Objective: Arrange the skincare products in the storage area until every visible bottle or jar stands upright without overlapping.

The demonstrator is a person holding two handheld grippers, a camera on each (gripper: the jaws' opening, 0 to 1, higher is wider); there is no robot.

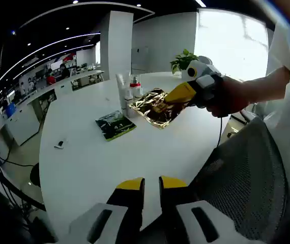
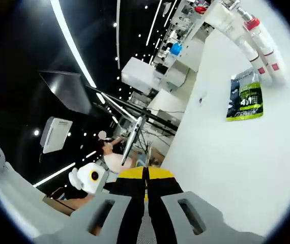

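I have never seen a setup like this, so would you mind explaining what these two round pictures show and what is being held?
No robot arm is here: a person holds a two-jaw gripper in each hand, and a fisheye camera rides on each.

The left gripper view looks past the left gripper, jaws slightly apart and holding nothing, over a white table. On it lie a green packet and a few white bottles standing upright. The person's hand brings in the right gripper, whose yellow tips meet the edge of a gold foil pouch.

The right gripper view is rolled sideways. Its jaws are pressed together at the bottom, with something thin possibly between them, and the same packet and bottles appear at upper right.
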